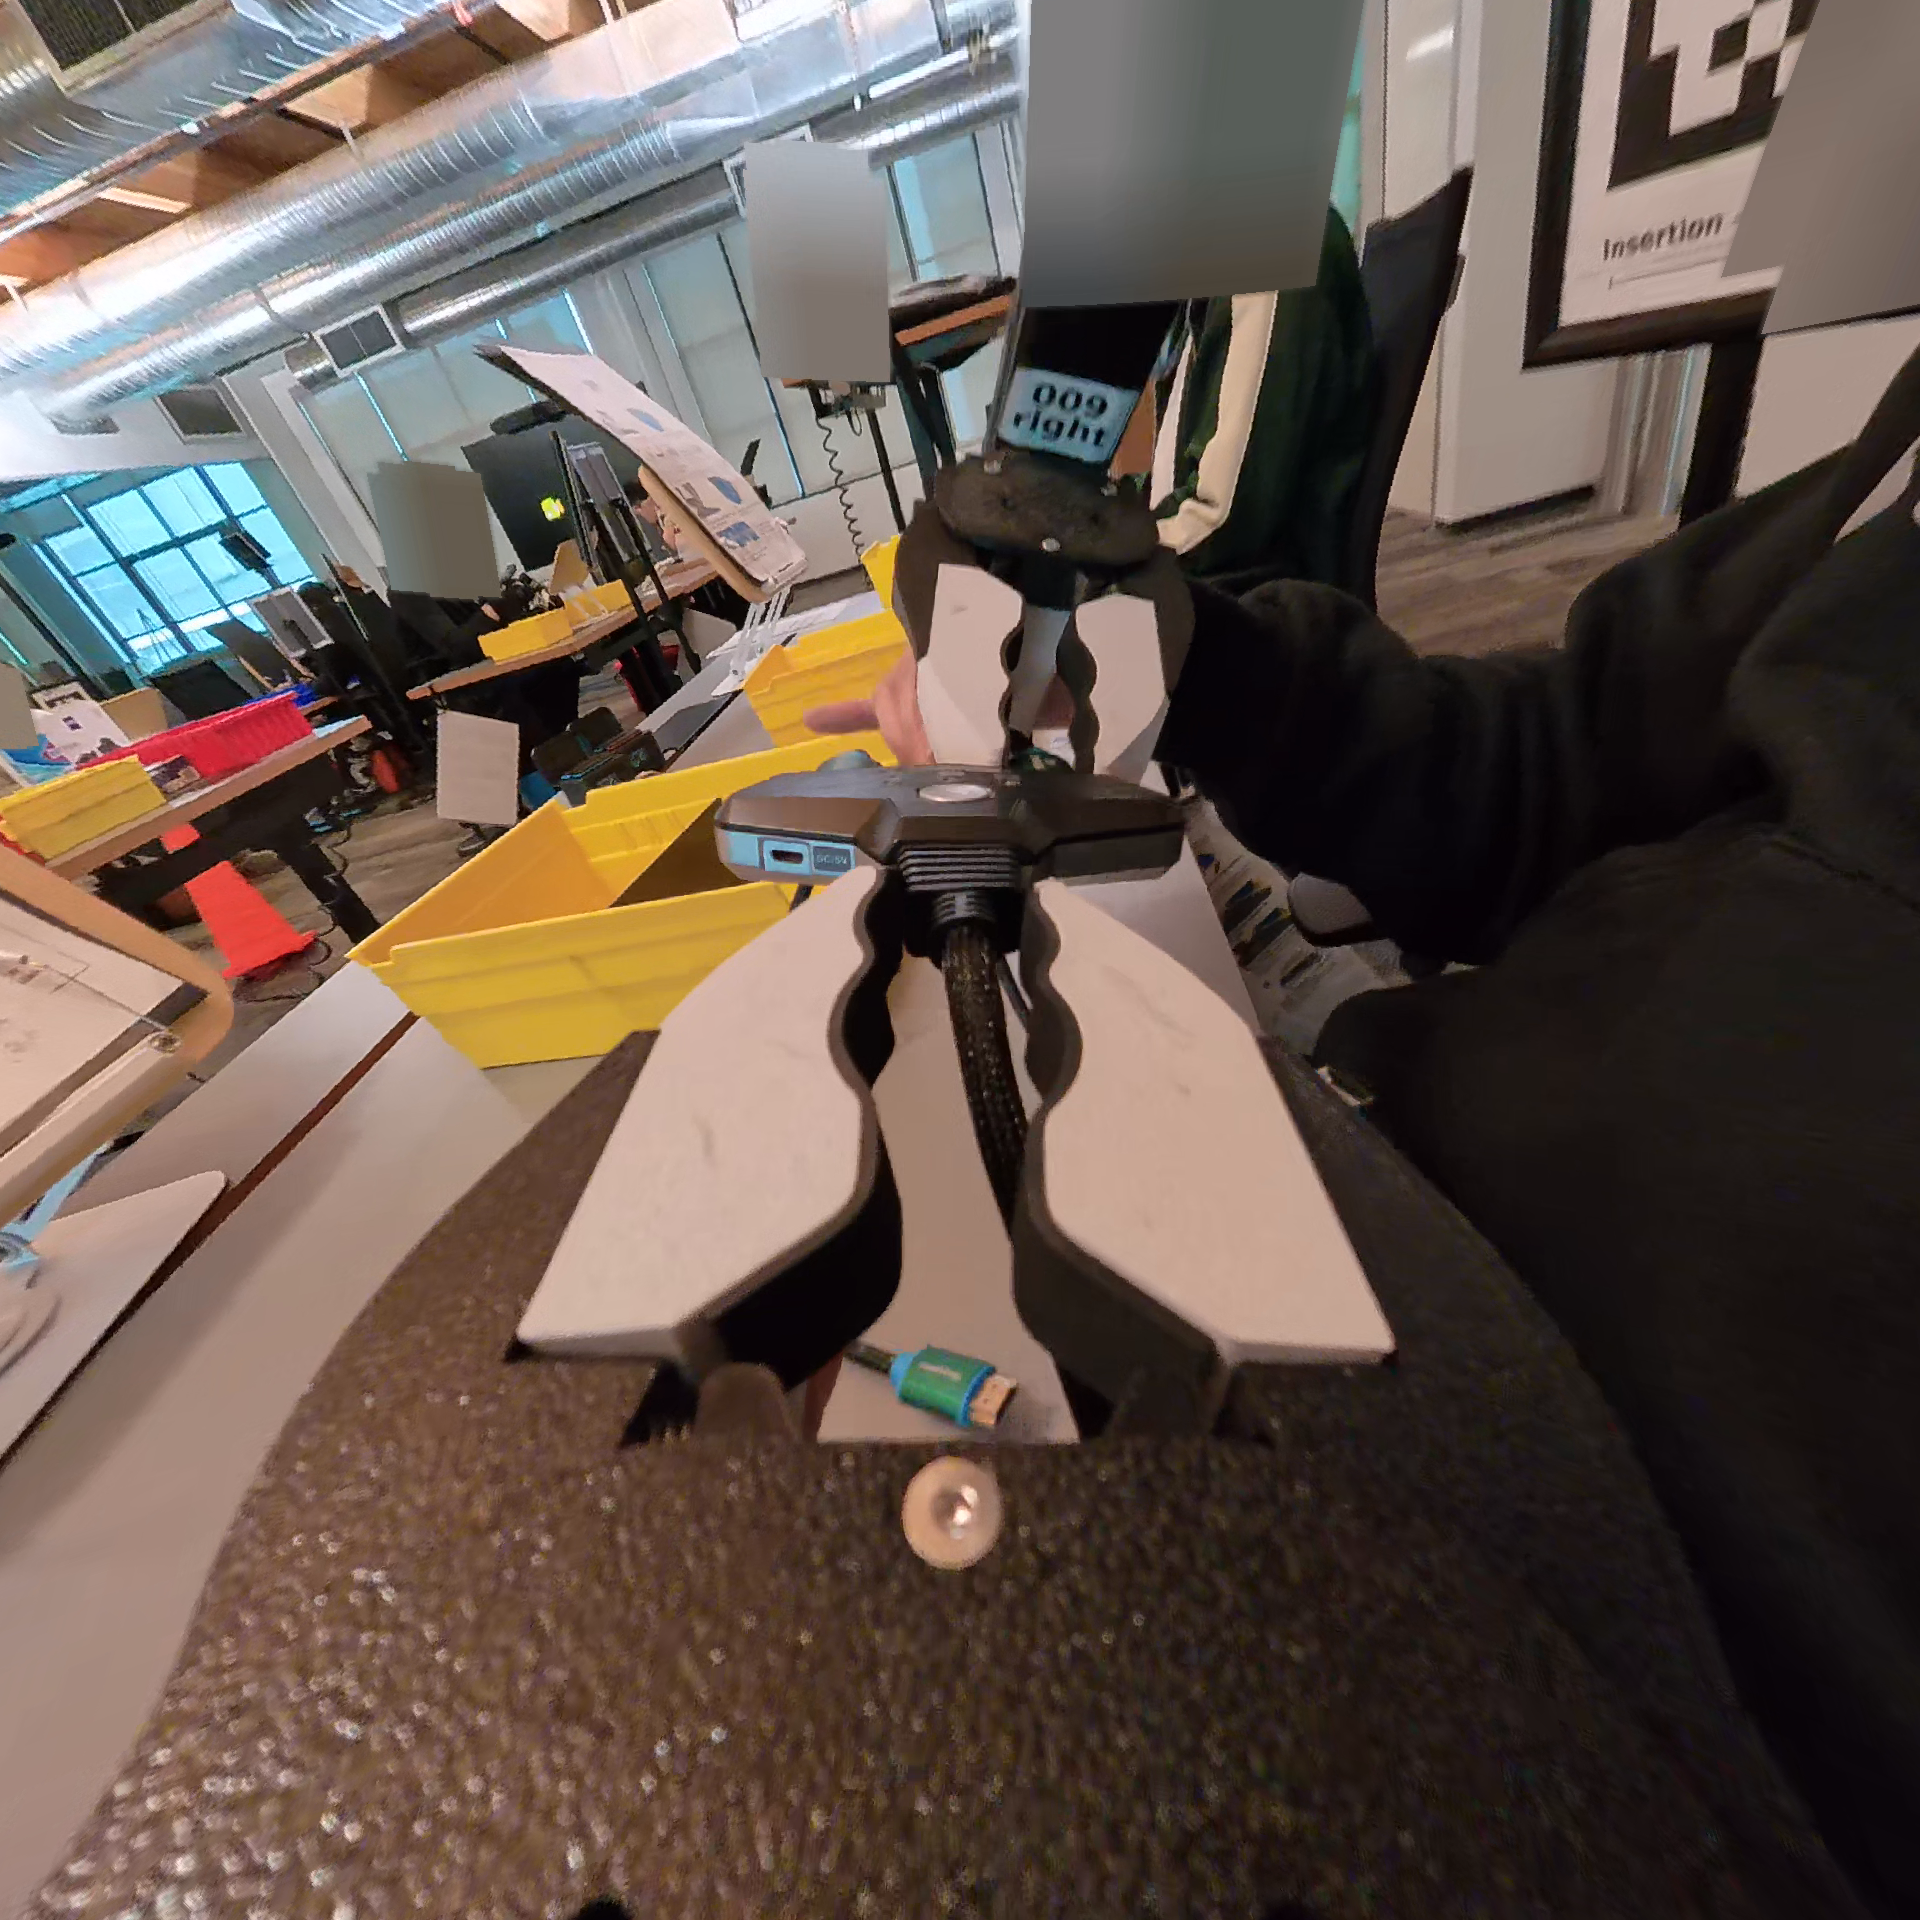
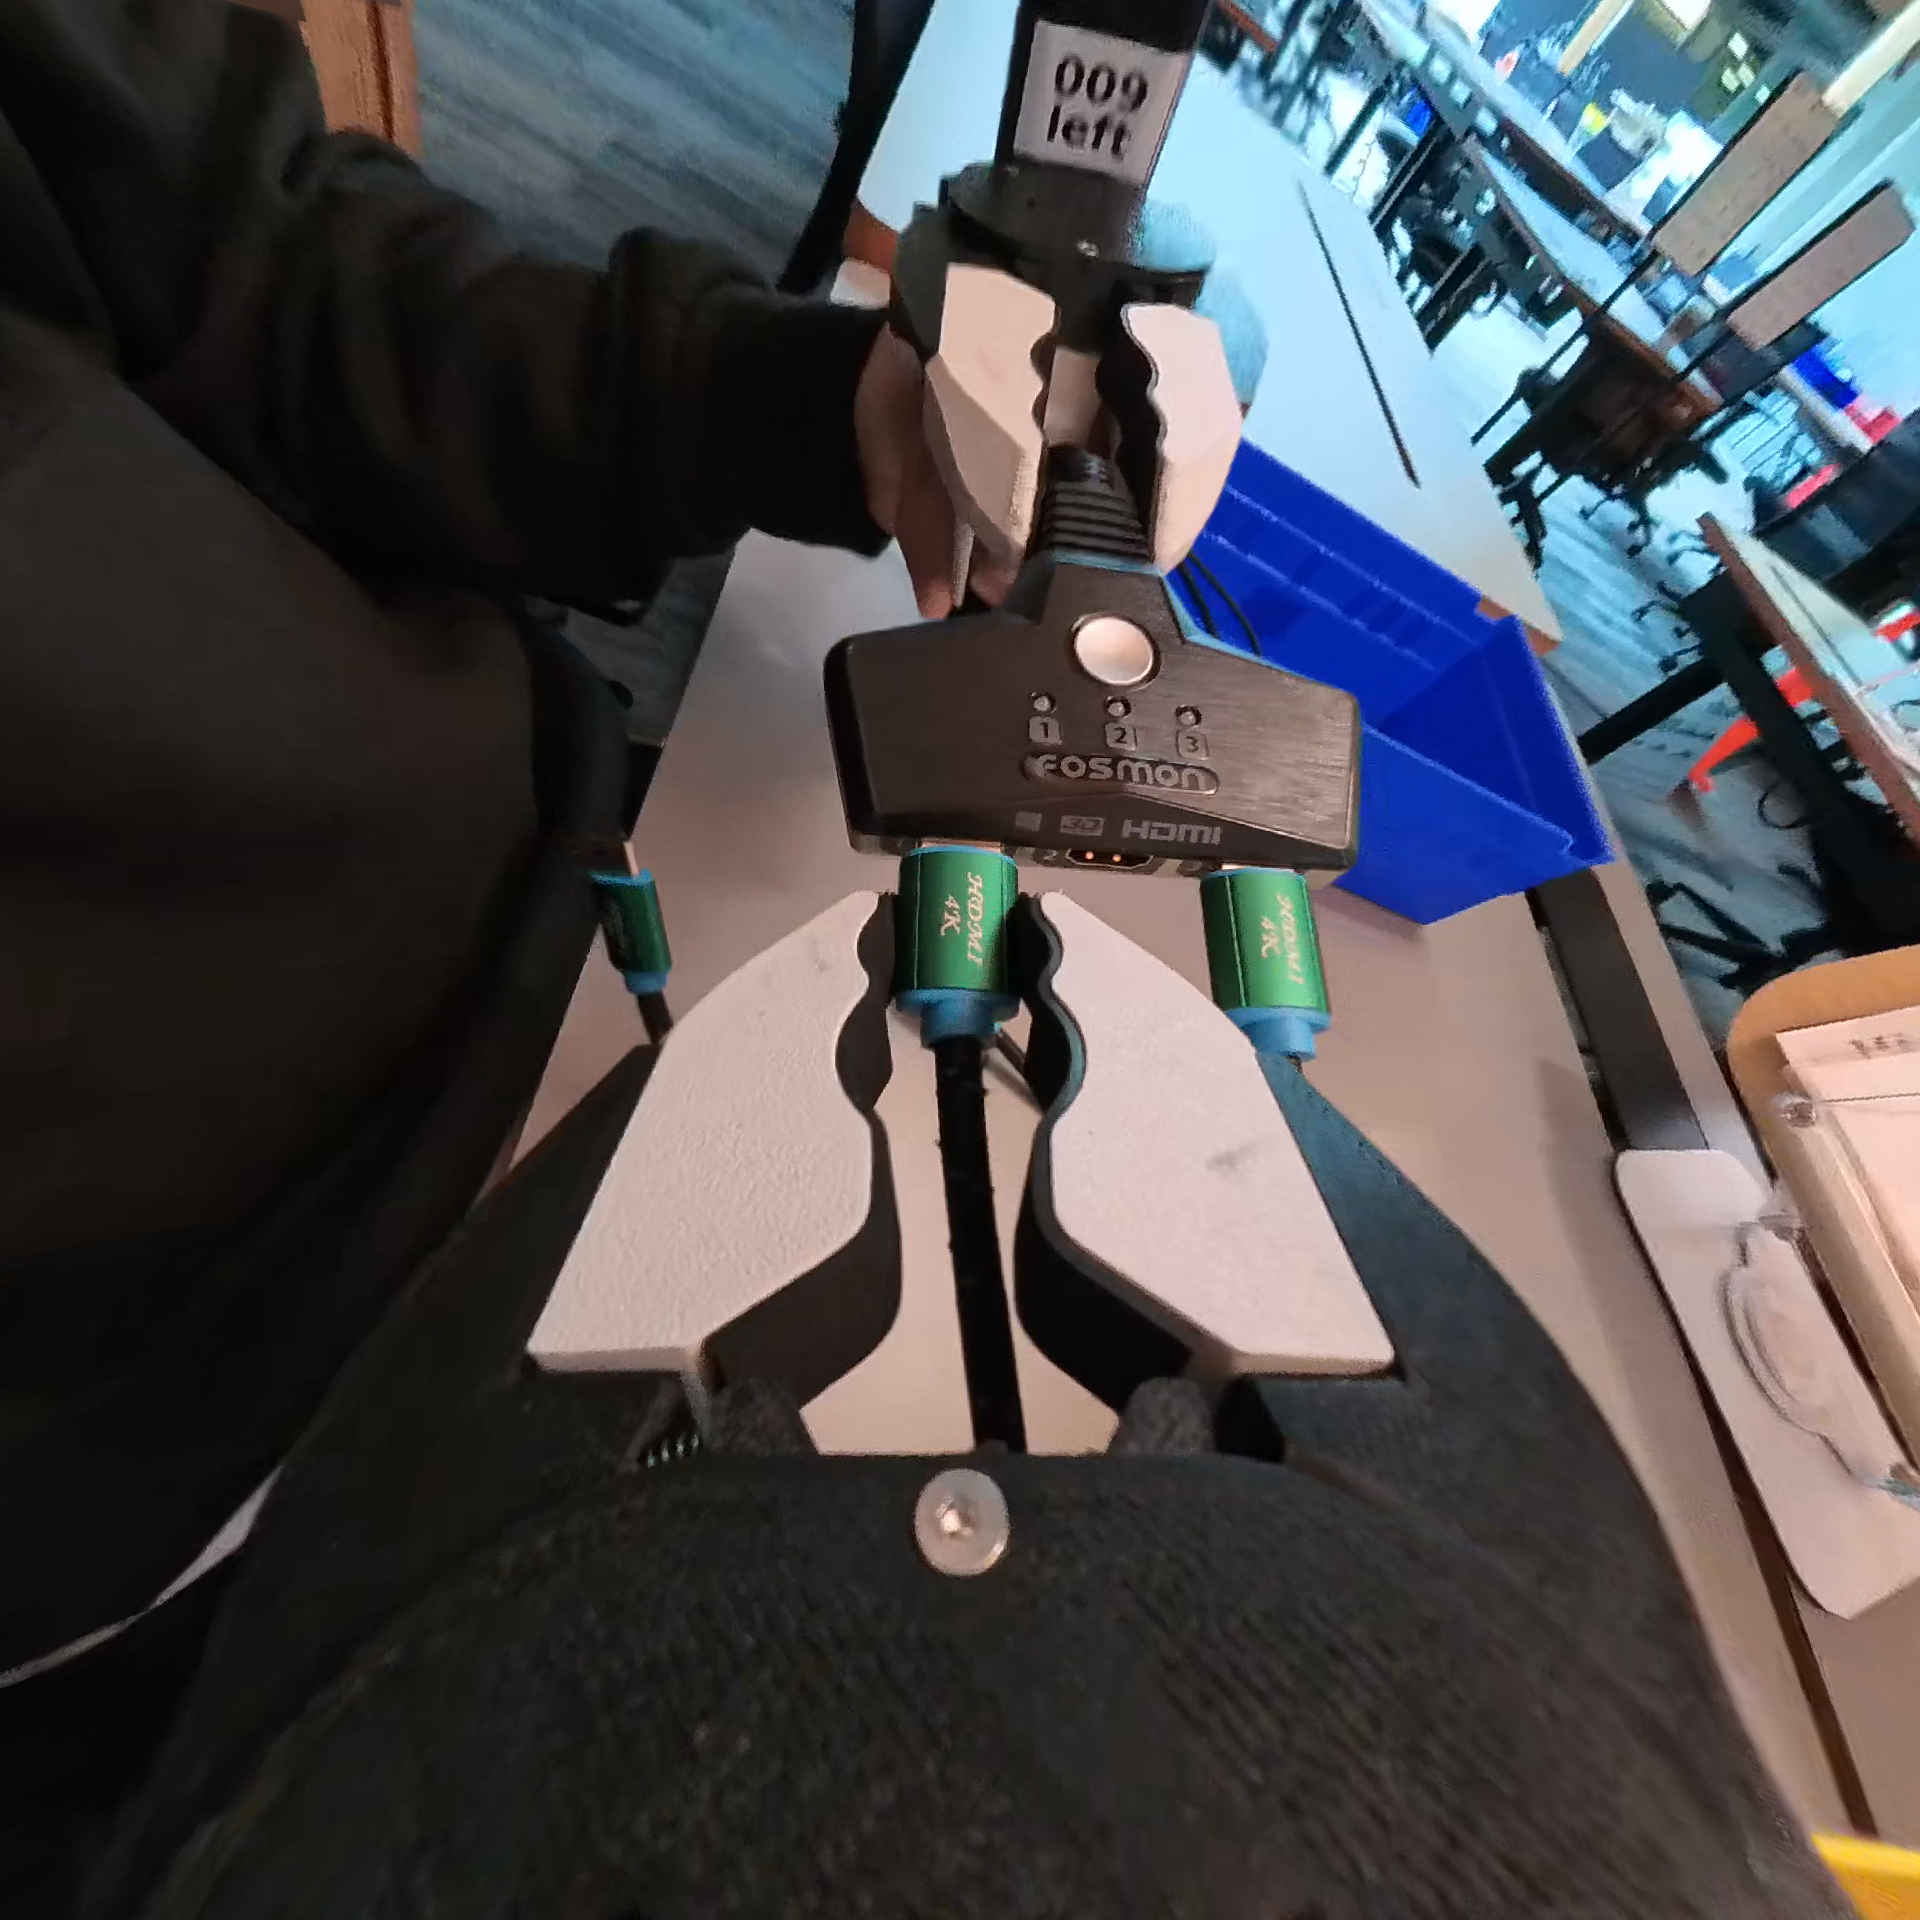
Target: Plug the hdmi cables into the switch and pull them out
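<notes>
The black HDMI switch (image 2: 1091, 727) hangs in the air between my two grippers. My left gripper (image 1: 954, 904) is shut on the ribbed collar of the switch's braided tail cable (image 1: 982, 1039); it also shows in the right wrist view (image 2: 1086, 499). My right gripper (image 2: 956, 920) is shut on a green HDMI plug (image 2: 951, 945) seated in the switch's left port. A second green plug (image 2: 1262, 951) sits in the right port. The middle port (image 2: 1086, 860) is empty. A third green plug (image 2: 629, 930) hangs loose at the left. One loose plug lies on the table (image 1: 940, 1382).
Yellow bins (image 1: 582, 935) stand on the grey table (image 1: 312, 1039) beyond the switch. A blue bin (image 2: 1434, 727) sits behind the switch in the right wrist view. A wooden document stand (image 2: 1829, 1091) is at the right. Black sleeves (image 1: 1558, 779) flank both grippers.
</notes>
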Motion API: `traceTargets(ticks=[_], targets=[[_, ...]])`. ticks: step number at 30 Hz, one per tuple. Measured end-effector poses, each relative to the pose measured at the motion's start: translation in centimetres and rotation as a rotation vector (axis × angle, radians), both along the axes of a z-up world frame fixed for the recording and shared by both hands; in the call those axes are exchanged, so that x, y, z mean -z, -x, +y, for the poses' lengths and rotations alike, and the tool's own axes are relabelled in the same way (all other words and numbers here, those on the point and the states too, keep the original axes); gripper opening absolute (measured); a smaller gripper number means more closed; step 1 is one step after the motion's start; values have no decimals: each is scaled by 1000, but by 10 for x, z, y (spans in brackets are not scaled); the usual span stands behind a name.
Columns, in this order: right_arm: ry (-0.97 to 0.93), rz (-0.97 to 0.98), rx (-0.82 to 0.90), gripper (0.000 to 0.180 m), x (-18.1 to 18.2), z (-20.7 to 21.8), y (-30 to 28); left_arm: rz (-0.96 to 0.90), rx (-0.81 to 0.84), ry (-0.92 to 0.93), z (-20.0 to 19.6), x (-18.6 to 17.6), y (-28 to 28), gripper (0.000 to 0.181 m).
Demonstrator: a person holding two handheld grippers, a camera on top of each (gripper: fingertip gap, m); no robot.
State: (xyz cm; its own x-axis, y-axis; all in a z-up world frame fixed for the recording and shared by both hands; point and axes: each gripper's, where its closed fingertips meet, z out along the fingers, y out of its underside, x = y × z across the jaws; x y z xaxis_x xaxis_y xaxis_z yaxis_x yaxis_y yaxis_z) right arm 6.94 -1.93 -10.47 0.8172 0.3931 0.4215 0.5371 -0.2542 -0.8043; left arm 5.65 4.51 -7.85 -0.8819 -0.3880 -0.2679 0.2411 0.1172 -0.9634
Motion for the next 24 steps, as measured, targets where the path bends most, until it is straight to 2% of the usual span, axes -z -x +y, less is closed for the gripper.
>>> traceTargets(ticks=[5, 15, 24], targets=[[-31, 59, -8, 22, 0, 4, 1, 29, 5, 43, 3, -2, -2, 23], [-117, 0, 35, 22, -2, 20, -4, 46, -17, 78, 11, -3, -5, 22], [-50, 73, -3, 22, -1, 15, 7, 1, 19, 49, 10, 0, 1, 23]])
